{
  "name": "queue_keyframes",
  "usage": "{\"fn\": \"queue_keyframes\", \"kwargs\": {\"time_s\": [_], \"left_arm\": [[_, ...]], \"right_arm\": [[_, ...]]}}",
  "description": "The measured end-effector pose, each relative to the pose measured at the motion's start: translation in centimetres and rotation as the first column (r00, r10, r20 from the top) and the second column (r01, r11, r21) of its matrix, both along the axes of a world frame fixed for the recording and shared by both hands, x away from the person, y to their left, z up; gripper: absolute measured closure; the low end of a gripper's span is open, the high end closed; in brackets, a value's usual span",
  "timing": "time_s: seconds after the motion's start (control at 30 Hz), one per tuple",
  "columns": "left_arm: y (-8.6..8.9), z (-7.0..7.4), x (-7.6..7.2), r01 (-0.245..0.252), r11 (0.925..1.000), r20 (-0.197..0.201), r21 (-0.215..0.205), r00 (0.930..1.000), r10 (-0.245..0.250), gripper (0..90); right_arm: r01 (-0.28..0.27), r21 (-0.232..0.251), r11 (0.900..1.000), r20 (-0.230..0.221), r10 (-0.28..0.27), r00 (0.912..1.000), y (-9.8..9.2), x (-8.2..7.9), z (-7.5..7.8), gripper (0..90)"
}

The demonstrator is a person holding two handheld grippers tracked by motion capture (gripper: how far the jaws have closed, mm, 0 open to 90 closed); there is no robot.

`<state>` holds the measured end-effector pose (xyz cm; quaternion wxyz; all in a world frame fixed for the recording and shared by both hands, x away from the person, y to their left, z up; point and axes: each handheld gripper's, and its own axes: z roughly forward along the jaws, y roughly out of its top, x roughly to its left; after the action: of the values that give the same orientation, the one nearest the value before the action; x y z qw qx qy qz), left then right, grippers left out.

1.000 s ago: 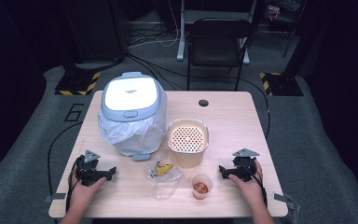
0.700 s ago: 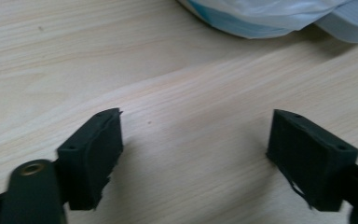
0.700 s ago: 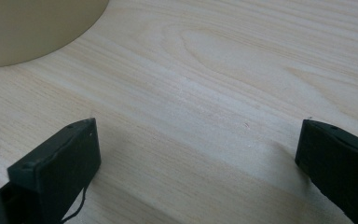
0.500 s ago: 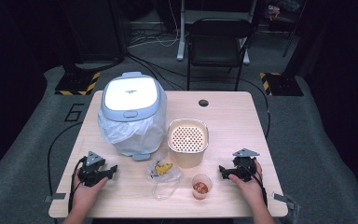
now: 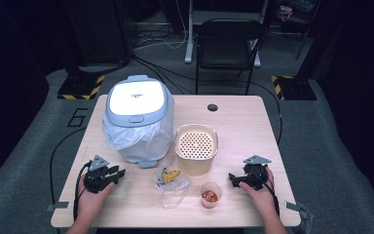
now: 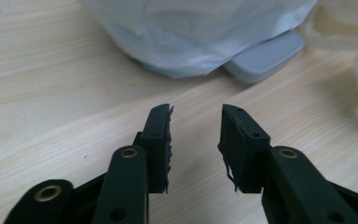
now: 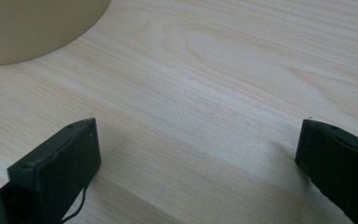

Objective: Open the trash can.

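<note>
My left gripper [image 5: 118,173] hovers just over the table's front left, pointing right toward the foot pedal of a pale blue lidded bin [image 5: 136,105] lined with a white plastic bag. In the left gripper view its jaws [image 6: 196,112] have just been closing and stand a narrow gap apart with nothing between them; the bin's bag [image 6: 200,32] and pedal [image 6: 265,58] lie ahead. My right gripper [image 5: 233,179] rests at the front right, pointing left, jaws wide open [image 7: 198,126] over bare wood.
A beige pot with a perforated insert [image 5: 196,146] stands mid-table, and its wall shows in the right gripper view [image 7: 32,28]. In front of it lie a clear plastic bag holding something yellow [image 5: 169,179] and a small cup of red bits [image 5: 210,194]. A chair [image 5: 229,41] stands beyond the table [image 5: 243,126].
The left gripper has lifted slightly and shifted a little away from the table's front edge. The right gripper has stayed where it was.
</note>
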<state>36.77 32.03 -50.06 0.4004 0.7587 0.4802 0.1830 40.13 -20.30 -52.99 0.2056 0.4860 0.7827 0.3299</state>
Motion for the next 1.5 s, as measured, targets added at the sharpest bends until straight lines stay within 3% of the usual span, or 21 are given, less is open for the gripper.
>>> {"fn": "queue_keyframes", "kwargs": {"time_s": [0.17, 0.27, 0.53, 0.73, 0.97, 1.03, 1.07, 1.23, 1.33, 1.5], "left_arm": [[-0.7, 1.2, -0.2, 0.031, 0.9994, 0.016, -0.014, 0.9994, -0.031, 72.7], [-1.1, 1.4, -0.1, 0.040, 0.9992, 0.022, 0.008, 0.9990, -0.040, 76.1], [-2.3, 2.1, 0.3, 0.051, 0.9986, 0.047, 0.017, 0.9976, -0.051, 89.8], [-3.9, 2.2, 0.7, 0.066, 0.9960, 0.081, 0.061, 0.9942, -0.071, 90.0], [-5.8, 2.1, 1.2, 0.097, 0.9910, 0.088, 0.092, 0.9906, -0.105, 90.0], [-6.2, 2.1, 1.5, 0.120, 0.9858, 0.088, 0.118, 0.9876, -0.130, 90.0], [-6.4, 2.0, 1.5, 0.117, 0.9879, 0.084, 0.101, 0.9885, -0.126, 90.0], [-7.1, 2.0, 1.8, 0.143, 0.9821, 0.093, 0.123, 0.9836, -0.155, 90.0], [-7.6, 1.7, 1.9, 0.145, 0.9860, 0.073, 0.082, 0.9858, -0.151, 90.0], [-7.9, 1.5, 2.2, 0.156, 0.9851, 0.072, 0.073, 0.9842, -0.161, 90.0]], "right_arm": [[0.000, 0.000, 1.000, 0.000, 0.000, 1.0000, 0.0, 0.0, 0.0, 0.0], [0.000, 0.000, 1.000, 0.000, 0.000, 1.0000, 0.0, 0.0, 0.0, 0.0], [0.000, 0.000, 1.000, 0.000, 0.000, 1.0000, 0.0, 0.0, 0.0, 0.0], [0.000, 0.000, 1.000, 0.000, 0.000, 1.0000, 0.0, 0.0, 0.0, 0.0], [0.000, 0.000, 1.000, 0.000, 0.000, 1.0000, 0.0, 0.0, 0.0, 0.0], [0.000, 0.000, 1.000, 0.000, 0.000, 1.0000, 0.0, 0.0, 0.0, 0.0], [0.000, 0.000, 1.000, 0.000, 0.000, 1.0000, 0.0, 0.0, 0.0, 0.0], [0.000, 0.000, 1.000, 0.000, 0.000, 1.0000, 0.0, 0.0, 0.0, 0.0], [0.000, 0.000, 1.000, 0.000, 0.000, 1.0000, 0.0, 0.0, 0.0, 0.0], [0.000, 0.000, 1.000, 0.000, 0.000, 1.0000, 0.0, 0.0, 0.0, 0.0]]}}
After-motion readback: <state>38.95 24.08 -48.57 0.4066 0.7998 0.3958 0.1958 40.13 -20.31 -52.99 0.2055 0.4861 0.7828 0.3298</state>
